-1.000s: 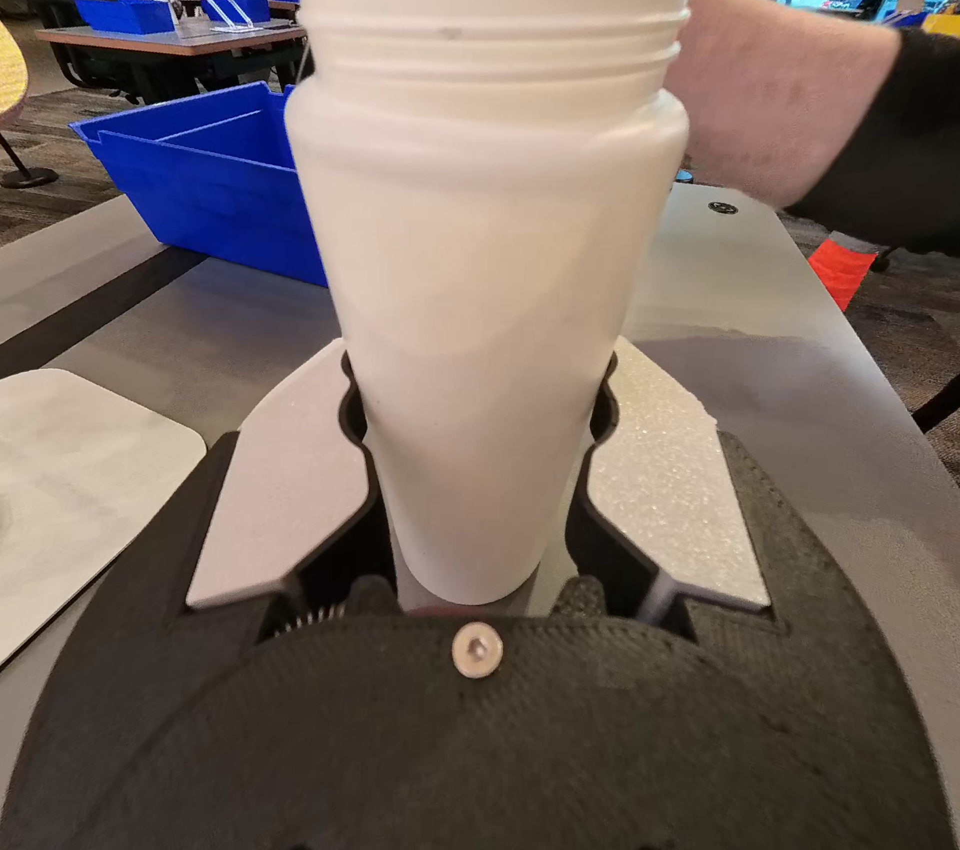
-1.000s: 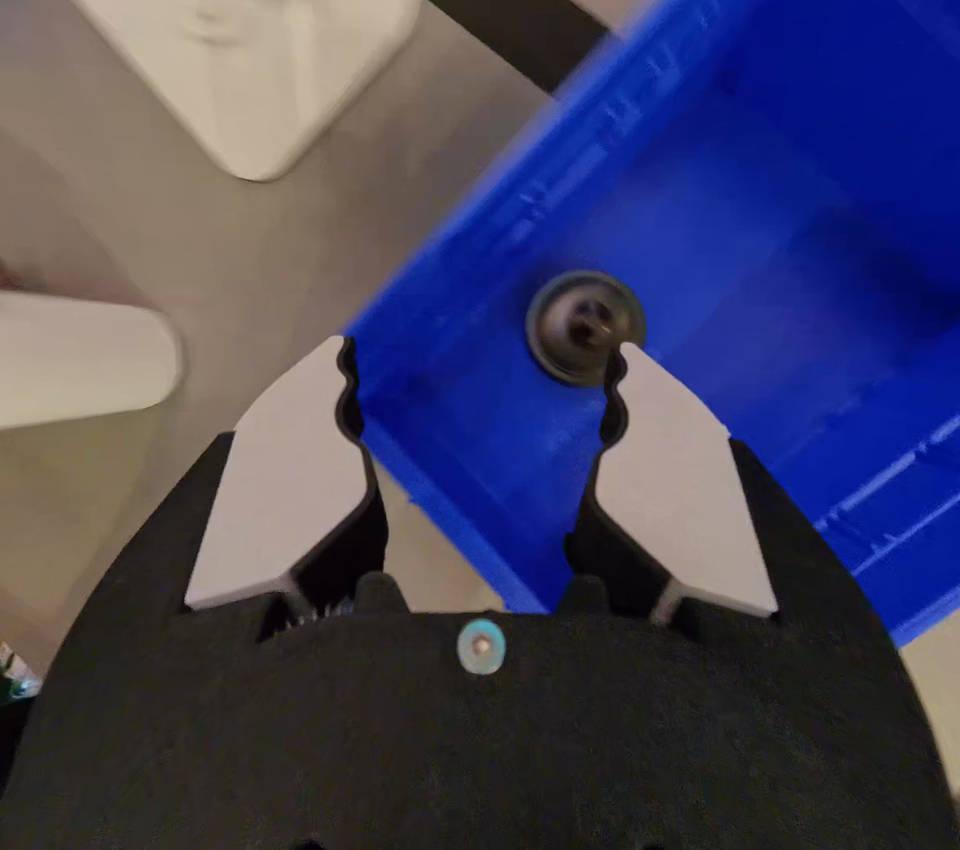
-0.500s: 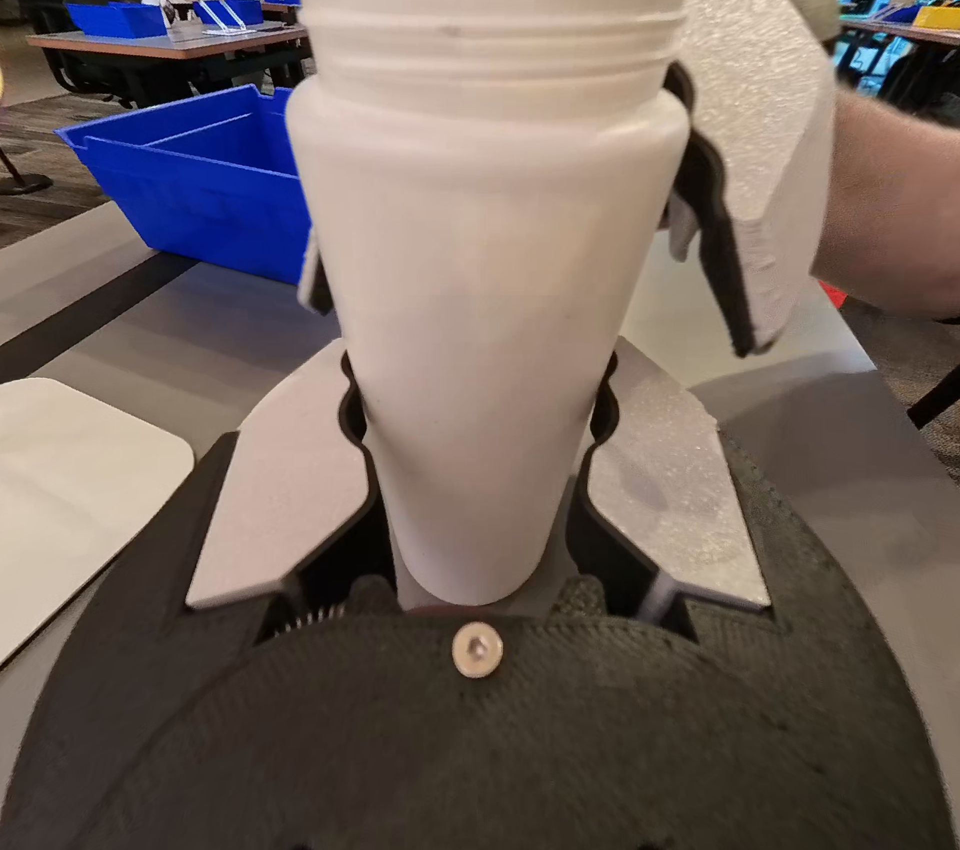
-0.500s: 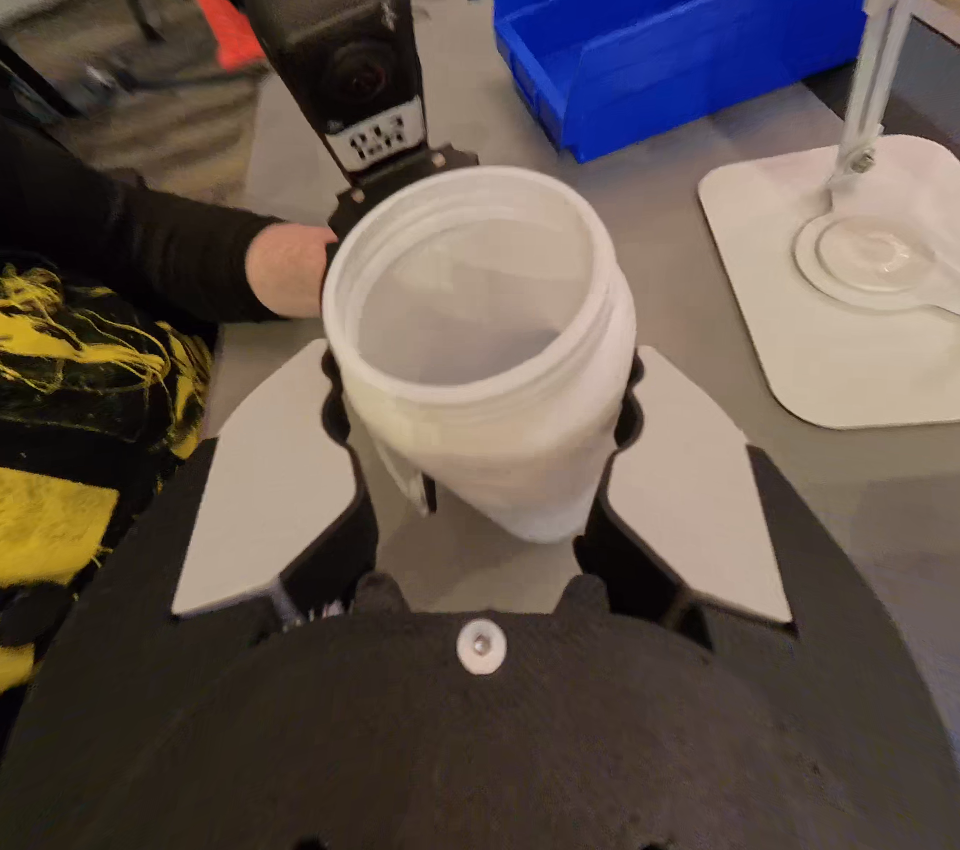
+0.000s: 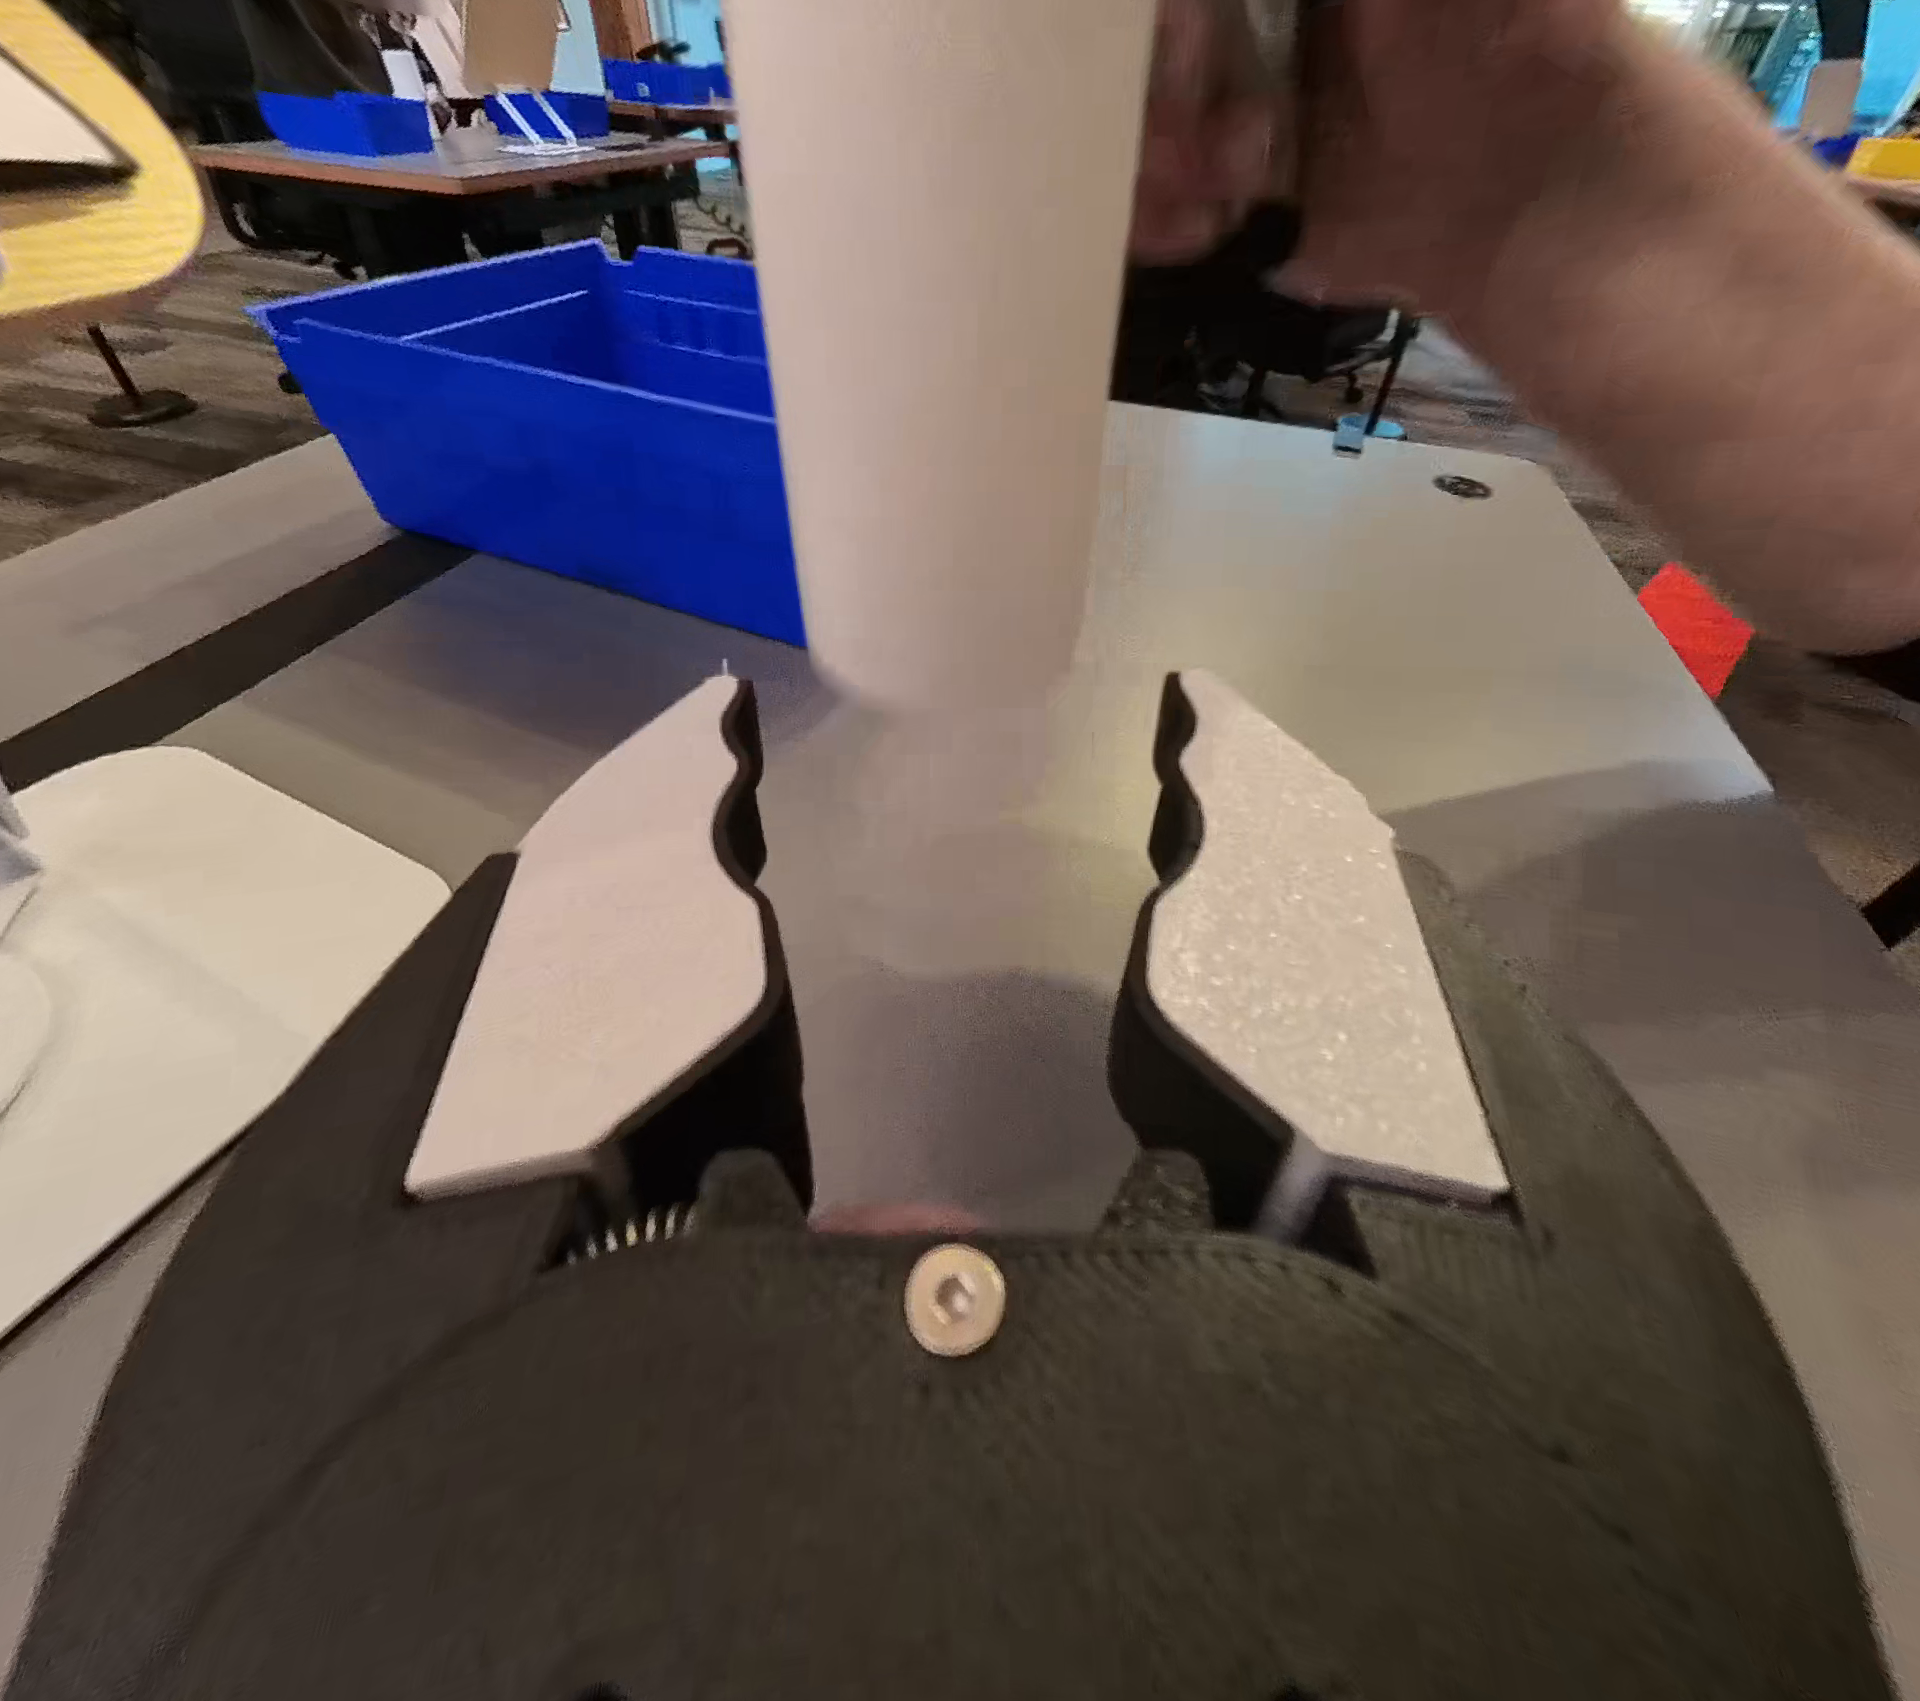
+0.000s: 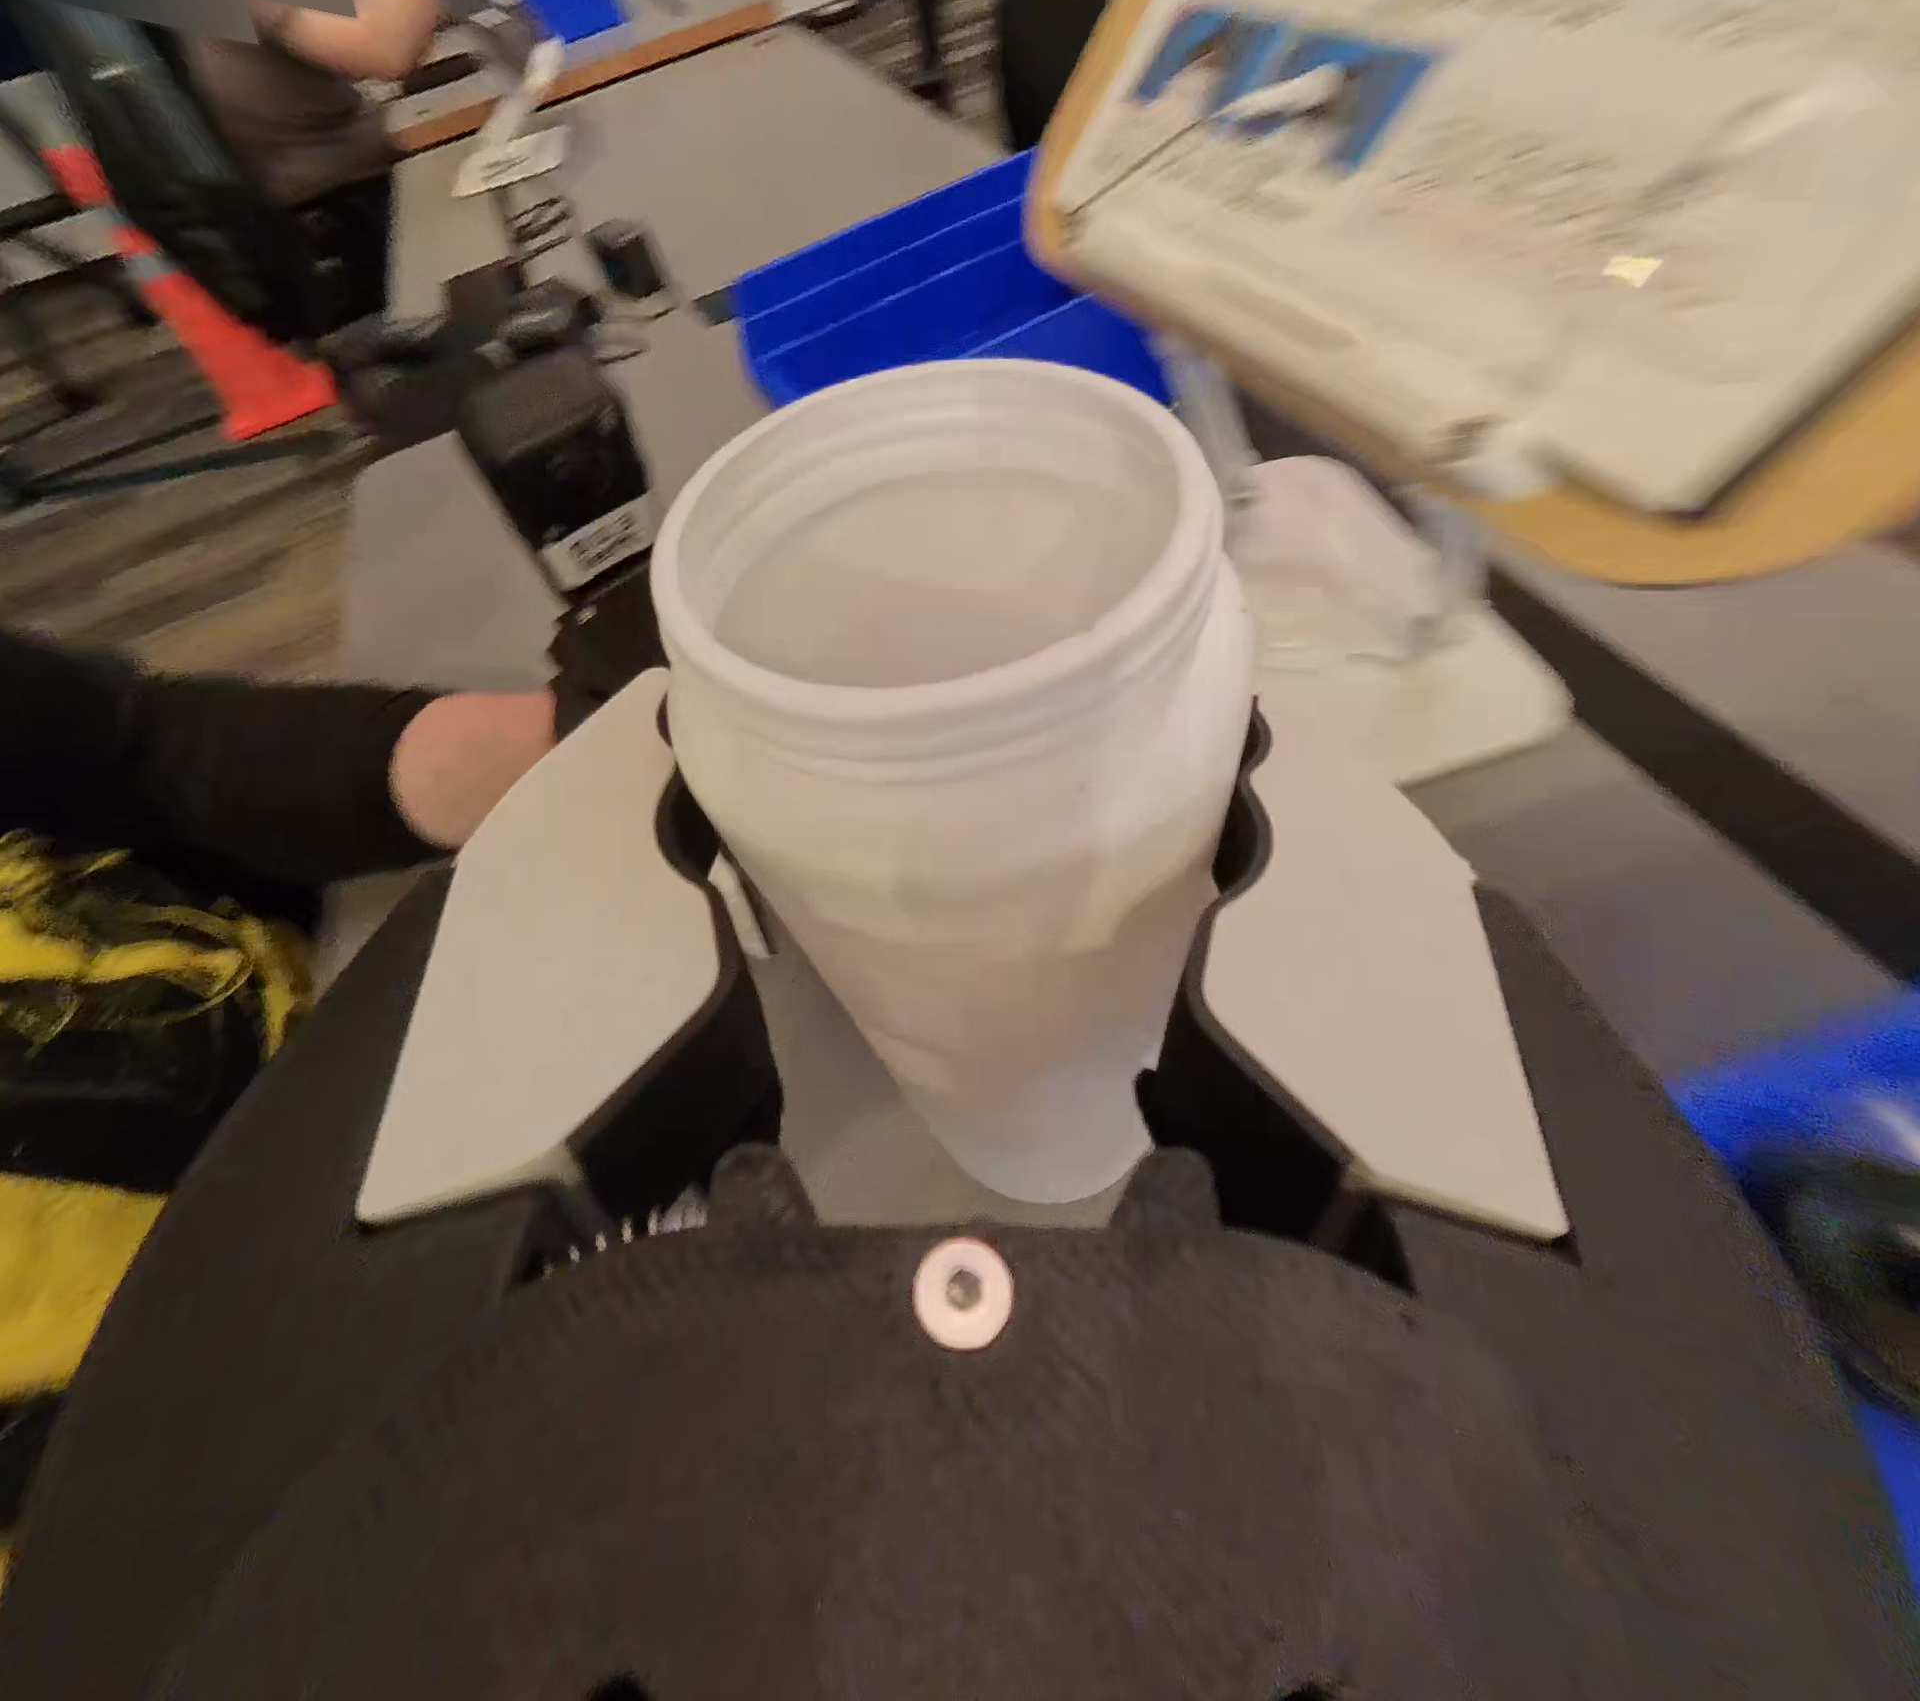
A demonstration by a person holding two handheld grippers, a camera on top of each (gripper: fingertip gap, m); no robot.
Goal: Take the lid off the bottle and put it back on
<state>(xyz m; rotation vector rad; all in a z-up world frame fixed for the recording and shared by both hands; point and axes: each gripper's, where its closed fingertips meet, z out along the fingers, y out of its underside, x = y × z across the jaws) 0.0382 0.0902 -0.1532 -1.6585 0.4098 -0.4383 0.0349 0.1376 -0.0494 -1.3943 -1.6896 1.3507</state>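
The white bottle (image 6: 956,872) has an open threaded mouth and no lid on it. My right gripper (image 6: 956,706) is shut on its body just below the neck and holds it upright. In the left wrist view the bottle (image 5: 935,197) is blurred, with its base just beyond my fingertips and close above the grey table (image 5: 1351,612). My left gripper (image 5: 951,685) is open and empty, clear of the bottle. Its black camera housing (image 6: 566,477) shows behind the bottle in the right wrist view. No lid is in view.
A blue bin (image 5: 540,425) stands at the back left of the table and also shows in the right wrist view (image 6: 935,301). A clipboard on a stand (image 6: 1507,145) overhangs the right, its white base plate (image 5: 187,924) at the left. A person's forearm (image 5: 1610,249) crosses the upper right.
My left gripper has opened and let go of the bottle. My right gripper has come from over the blue bin, shut on the bottle and now carries it.
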